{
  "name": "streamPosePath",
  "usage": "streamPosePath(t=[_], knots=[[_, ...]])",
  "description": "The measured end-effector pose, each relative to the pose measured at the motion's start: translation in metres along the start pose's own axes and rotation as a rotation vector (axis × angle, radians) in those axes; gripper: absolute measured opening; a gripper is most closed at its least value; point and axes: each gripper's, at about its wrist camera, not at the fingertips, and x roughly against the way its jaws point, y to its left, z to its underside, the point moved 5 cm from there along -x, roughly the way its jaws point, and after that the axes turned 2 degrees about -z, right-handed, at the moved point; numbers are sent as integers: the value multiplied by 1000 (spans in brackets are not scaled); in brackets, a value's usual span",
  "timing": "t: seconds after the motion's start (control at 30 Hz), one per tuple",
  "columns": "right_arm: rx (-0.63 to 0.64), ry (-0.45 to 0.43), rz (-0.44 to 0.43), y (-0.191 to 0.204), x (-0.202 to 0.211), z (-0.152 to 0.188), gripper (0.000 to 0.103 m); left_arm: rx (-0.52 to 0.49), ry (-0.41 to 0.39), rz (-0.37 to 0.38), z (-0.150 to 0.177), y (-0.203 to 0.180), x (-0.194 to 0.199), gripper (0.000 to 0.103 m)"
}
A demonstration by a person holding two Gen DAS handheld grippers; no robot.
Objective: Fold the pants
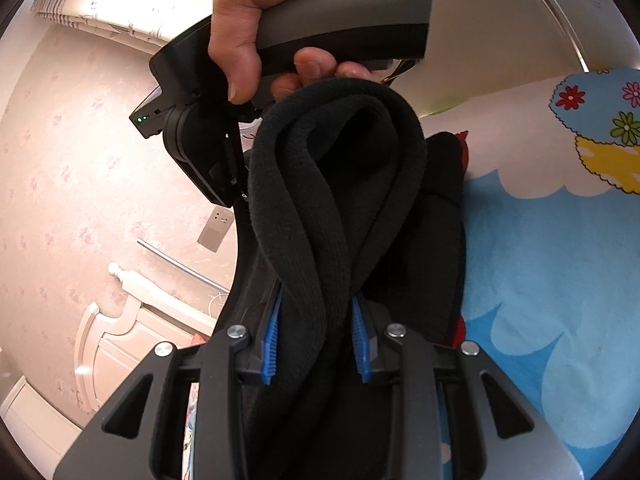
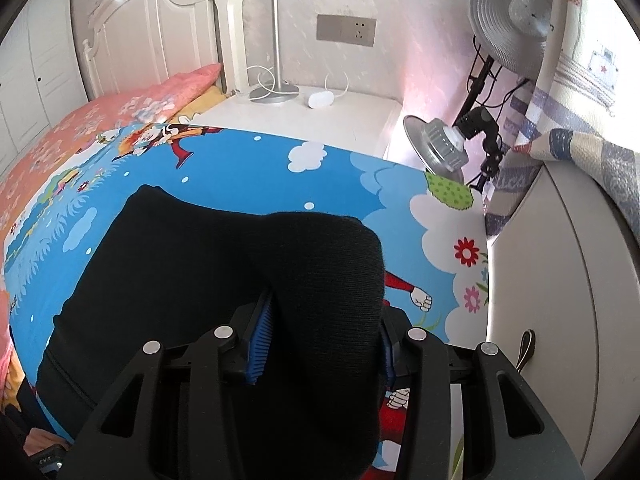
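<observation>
Left wrist view: the left gripper (image 1: 318, 338) has its jaws clamped on a bunched fold of the black pants (image 1: 340, 184), lifted above the bed (image 1: 552, 280). Right wrist view: the right gripper (image 2: 320, 344) pinches a thick fold; the rest lies on the bed.

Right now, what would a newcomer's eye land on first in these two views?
The black pants, a thick bunched fold clamped between the left gripper pads and filling the middle of the view. Then the bright blue cartoon bedsheet under them, and the person's hand on the other gripper's handle, top of the left view.
</observation>
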Motion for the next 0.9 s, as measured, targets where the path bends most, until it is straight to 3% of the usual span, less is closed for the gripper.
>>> streamPosePath(t=[0.17, 0.3, 0.37, 0.4, 0.47, 0.5, 0.63, 0.77, 0.9], knots=[[10, -35, -19, -2, -6, 0, 41, -6, 17, -8, -2, -4, -7, 30], [-29, 33, 41, -17, -30, 13, 44, -58, 37, 4, -4, -22, -12, 30], [-57, 12, 50, -21, -24, 12, 45, -59, 38, 8, -5, -24, -13, 31], [-66, -10, 100, -24, -15, 9, 46, -56, 36, 9, -6, -25, -13, 31], [-90, -58, 207, -29, 6, 3, 61, -59, 33, 3, -6, -25, -15, 32], [-105, -91, 226, -30, 18, 1, 66, -58, 31, 3, -6, -26, -15, 32], [-137, -180, 238, -17, 62, 10, 66, -36, 23, 17, -9, -26, -16, 32], [-159, -140, 238, -5, 65, 41, 66, 13, 10, 48, -10, -22, -17, 35], [-196, -18, 268, -12, 40, 76, 66, 37, -11, 78, -13, -22, -14, 41]])
